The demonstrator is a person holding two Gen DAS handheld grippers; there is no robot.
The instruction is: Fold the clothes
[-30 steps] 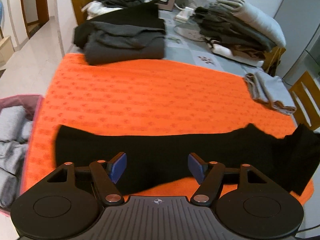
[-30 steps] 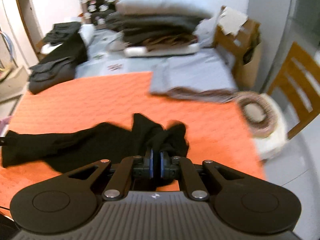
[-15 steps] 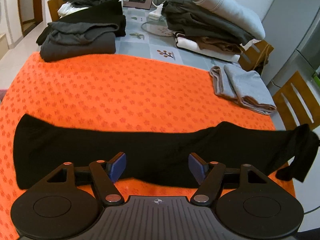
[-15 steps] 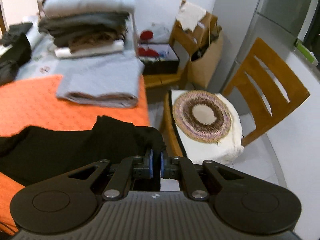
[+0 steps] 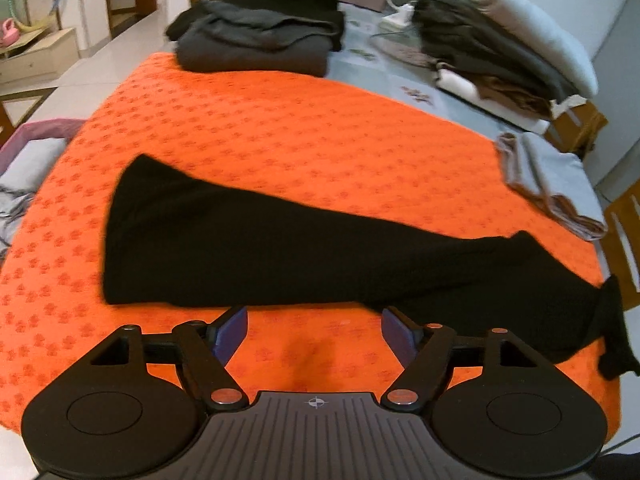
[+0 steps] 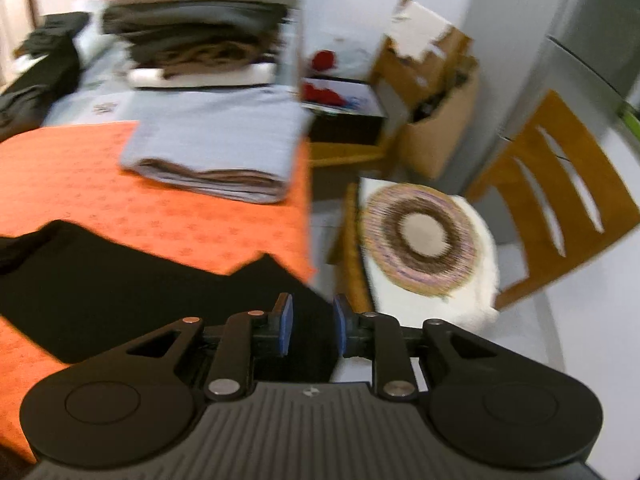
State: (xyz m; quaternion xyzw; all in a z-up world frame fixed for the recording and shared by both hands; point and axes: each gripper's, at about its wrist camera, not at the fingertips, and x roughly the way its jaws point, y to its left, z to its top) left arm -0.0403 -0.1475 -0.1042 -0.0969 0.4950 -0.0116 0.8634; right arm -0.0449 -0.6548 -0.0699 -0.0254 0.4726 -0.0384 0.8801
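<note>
A long black garment (image 5: 280,248) lies stretched flat across the orange cloth (image 5: 320,132), its right end hanging over the table's right edge. My left gripper (image 5: 312,332) is open and empty, just in front of the garment's near edge. In the right wrist view the garment's right end (image 6: 120,276) lies at the table corner. My right gripper (image 6: 310,328) is partly open, its blue pads (image 6: 285,328) apart, with the garment's corner just below and between them, not pinched.
A folded grey garment (image 5: 552,188) lies at the right of the cloth, also in the right wrist view (image 6: 216,148). Dark folded piles (image 5: 256,40) and a stack (image 5: 500,48) sit behind. A chair with a round cushion (image 6: 424,244) stands right of the table. A basket (image 5: 28,152) is left.
My right gripper was shut on the garment's end and pulled it right; now its jaws have opened and released it. My left gripper has drawn back, and the garment lies stretched flat.
</note>
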